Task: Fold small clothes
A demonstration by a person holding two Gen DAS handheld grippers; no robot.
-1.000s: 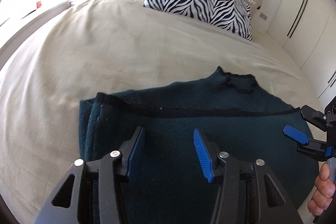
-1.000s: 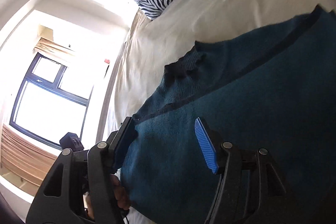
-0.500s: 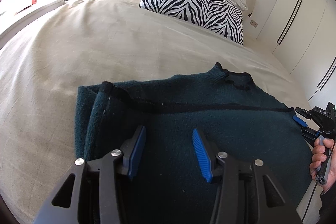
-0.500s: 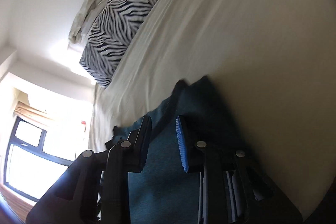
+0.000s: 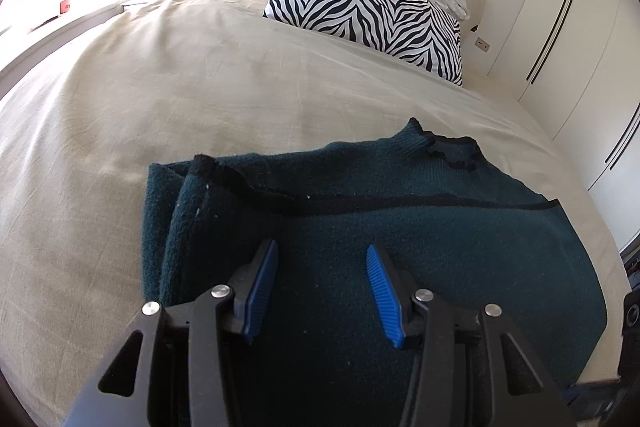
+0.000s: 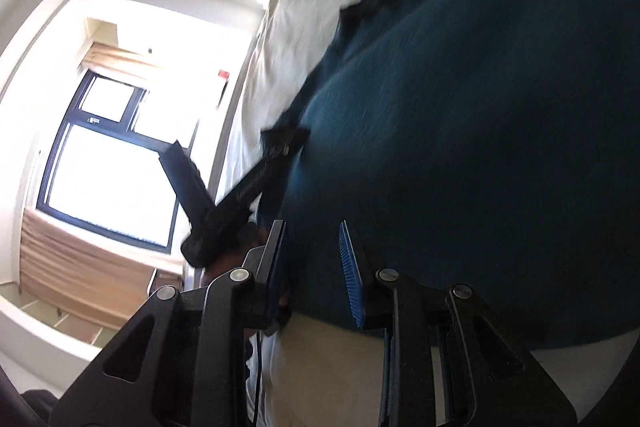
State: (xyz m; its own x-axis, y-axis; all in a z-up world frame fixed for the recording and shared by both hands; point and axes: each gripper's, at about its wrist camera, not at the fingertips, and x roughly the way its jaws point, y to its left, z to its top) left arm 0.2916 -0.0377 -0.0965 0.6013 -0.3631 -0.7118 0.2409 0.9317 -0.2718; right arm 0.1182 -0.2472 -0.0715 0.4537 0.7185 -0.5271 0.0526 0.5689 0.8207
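Teal knit sweater [image 5: 400,247] lies folded on the beige bed [image 5: 200,99].

A beige bed [image 5: 200,99] carries a teal sweater [image 5: 400,227] and zebra pillow [image 5: 368,11].

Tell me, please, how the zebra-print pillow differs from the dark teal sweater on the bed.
The pillow is black-and-white striped; the sweater is dark teal with a thin black line. The pillow sits at the far end; the sweater lies folded near the camera. Both rest on the beige bed cover.
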